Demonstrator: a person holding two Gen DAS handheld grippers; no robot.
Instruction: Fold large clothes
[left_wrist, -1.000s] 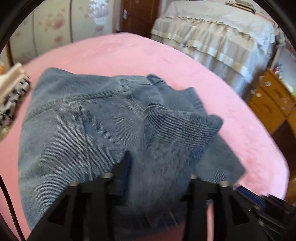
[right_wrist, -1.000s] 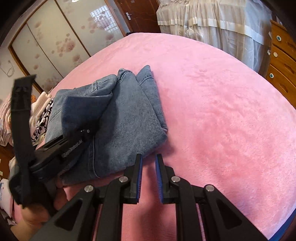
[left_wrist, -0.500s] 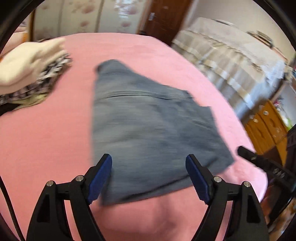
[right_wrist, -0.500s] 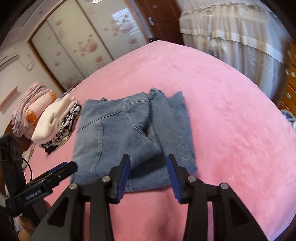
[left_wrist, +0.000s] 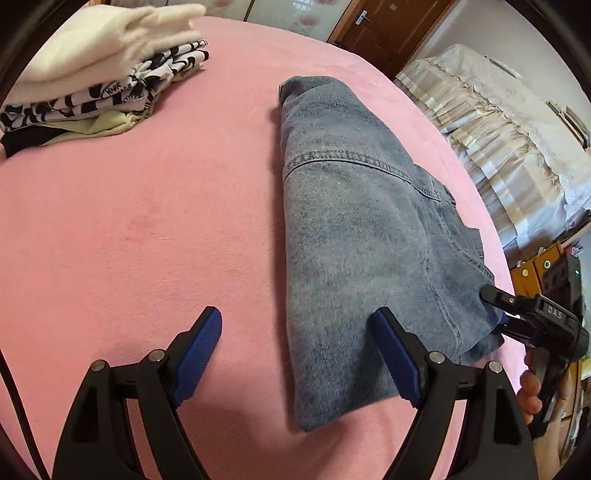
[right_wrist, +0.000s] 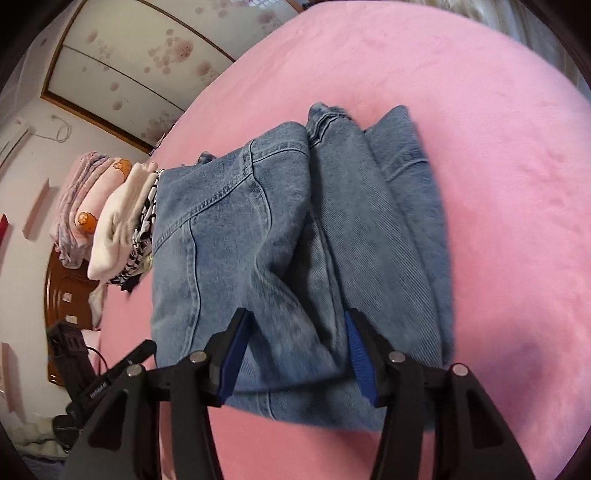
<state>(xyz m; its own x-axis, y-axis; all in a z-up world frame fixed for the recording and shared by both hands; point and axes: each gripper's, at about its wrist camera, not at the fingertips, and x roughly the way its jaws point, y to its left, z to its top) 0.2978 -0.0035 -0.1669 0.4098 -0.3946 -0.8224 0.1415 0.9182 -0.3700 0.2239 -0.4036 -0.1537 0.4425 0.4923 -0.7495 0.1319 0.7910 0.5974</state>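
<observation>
**Q:** Pink plush blanket (left_wrist: 147, 229) covers the bed; what do the two tools show?

**A:** Left gripper (left_wrist: 295, 354): black frame, blue ribbed pads, jaws spread wide and holding nothing. Its right-hand finger lies against the near end of the folded jeans (left_wrist: 362, 236); its left-hand finger hangs over bare blanket. Right gripper (right_wrist: 295, 354): same build, jaws apart, straddling the near fold of the jeans; whether the pads pinch the cloth cannot be told.

**Q:** Material and shape of the garment?

**A:** Faded blue denim, twill weave, double-stitched seams. It is folded into a long bundle of several layers, hem ends pointing away in the right wrist view.

**Q:** Where does it lie?

**A:** Toward the bed's right side in the left wrist view, close to that edge, running from the near edge toward the far one.

**Q:** Surroundings and free space?

**A:** A stack of folded clothes (left_wrist: 96, 70), cream knit on black-and-white print, sits near the far left corner, well apart from the jeans. Open blanket lies between them and to the garment's far side in the right wrist view. A wooden door (left_wrist: 388, 29) and a draped cream cover (left_wrist: 509, 122) stand beyond the bed.
</observation>
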